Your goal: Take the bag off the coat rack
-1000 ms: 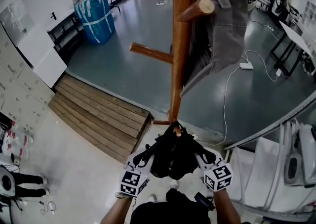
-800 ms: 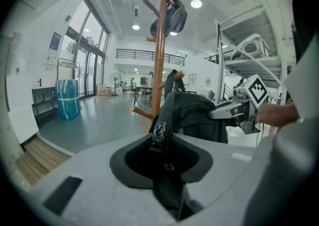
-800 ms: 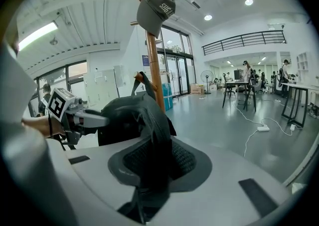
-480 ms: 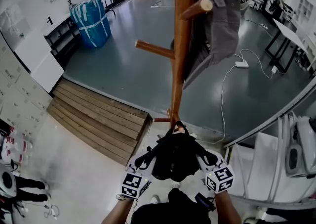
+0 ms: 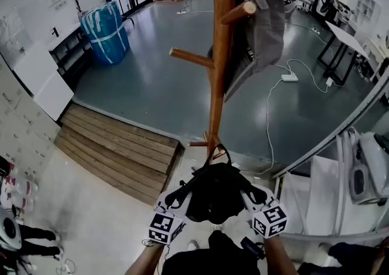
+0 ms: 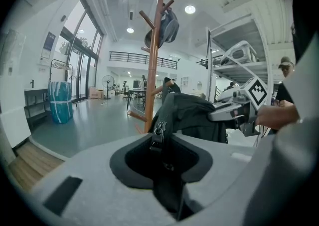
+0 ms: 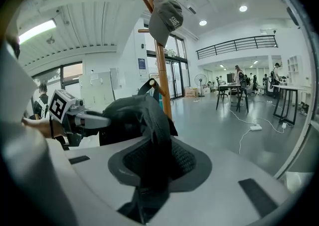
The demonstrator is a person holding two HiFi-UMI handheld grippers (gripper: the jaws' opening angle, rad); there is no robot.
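Pinching the black bag from either side, left gripper and right gripper hold it against the coat rack, its handle seemingly round a low peg, so it needs lifting clear.

Three views gathered at the coat rack
The rack is looked down along steeply from close by its upper pegs in the head view. From low near its foot it is faced, slightly upward, in both gripper views. The black bag, nearest in the gripper views, is shared by all three.
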